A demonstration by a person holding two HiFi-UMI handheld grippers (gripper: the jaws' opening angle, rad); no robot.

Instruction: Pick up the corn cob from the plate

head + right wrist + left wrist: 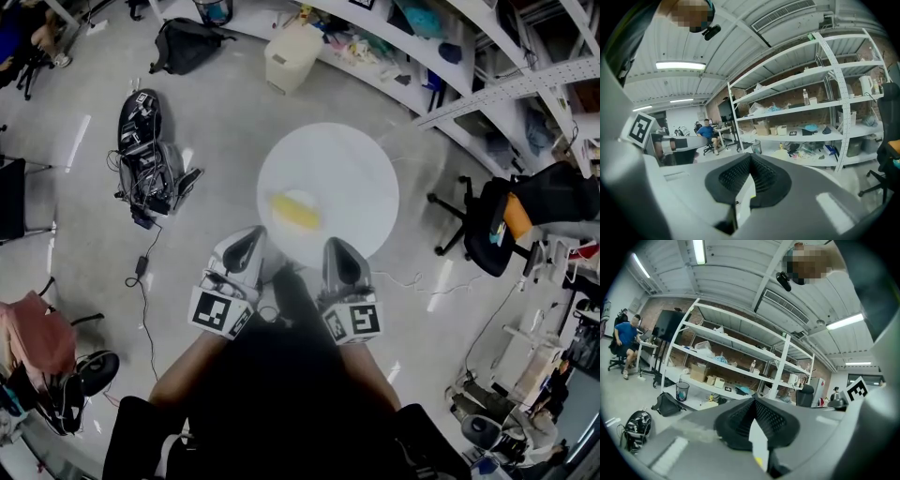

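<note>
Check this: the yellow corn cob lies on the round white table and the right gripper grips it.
Wrong: the right gripper grips nothing; the head view shows it short of the corn cob, which does lie on the round white table.

Lighting: bright, even, indoor. Source: ceiling tube lights, showing as white bars in both gripper views.
Glare: pale streaks on the glossy floor; the white table is washed out, nearly featureless.
Shadows: soft and faint.
Distortion: strong fisheye throughout; shelving bows, and dark vignetting rings both gripper views.
Focus: left tool and right tool are blurred close to the lens; the background is fairly sharp. The head view is slightly soft.
</note>
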